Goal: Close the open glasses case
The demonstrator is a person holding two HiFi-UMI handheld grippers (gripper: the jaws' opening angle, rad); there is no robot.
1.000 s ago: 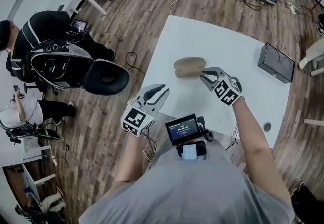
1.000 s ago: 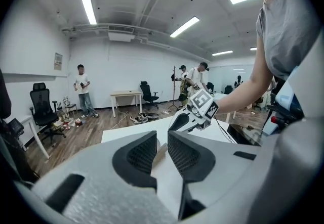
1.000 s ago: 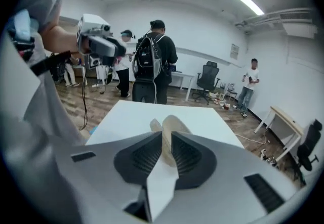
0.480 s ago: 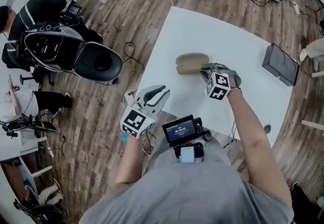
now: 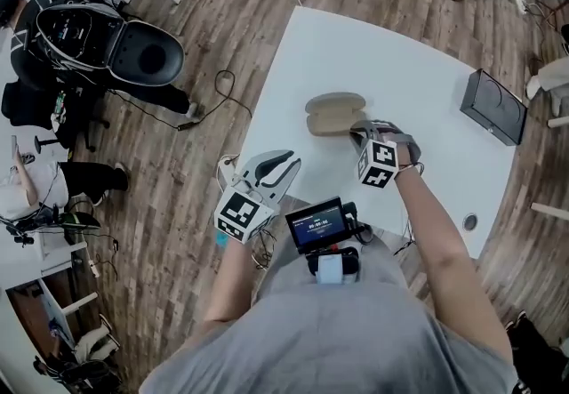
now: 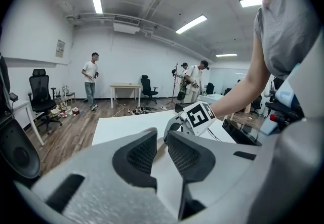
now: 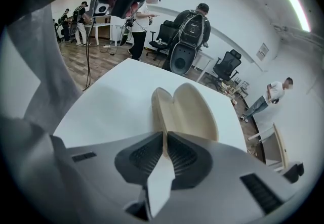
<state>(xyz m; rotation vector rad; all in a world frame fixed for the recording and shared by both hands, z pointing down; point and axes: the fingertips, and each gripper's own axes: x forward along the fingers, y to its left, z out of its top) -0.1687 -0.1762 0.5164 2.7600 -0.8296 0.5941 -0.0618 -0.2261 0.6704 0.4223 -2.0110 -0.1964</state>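
The beige glasses case [image 5: 333,113] lies open on the white table [image 5: 391,54], its two shells spread apart. My right gripper [image 5: 359,129] is shut and points down at the case's right end. In the right gripper view its closed tips [image 7: 165,139] sit right at the near end of the case [image 7: 188,110], where the two shells join; whether they touch it I cannot tell. My left gripper [image 5: 286,158] hangs off the table's left edge, away from the case. Its jaws [image 6: 162,134] stand a little apart with nothing between them.
A black box [image 5: 491,106] stands near the table's right edge, and a round hole [image 5: 469,221] is in the tabletop near the front. A small screen [image 5: 316,225] is mounted on my chest. An office chair with a backpack [image 5: 107,41] stands on the wooden floor at the left.
My right gripper has come down and rolled, closing in on the case's right end. The left gripper has sunk slightly beside the table.
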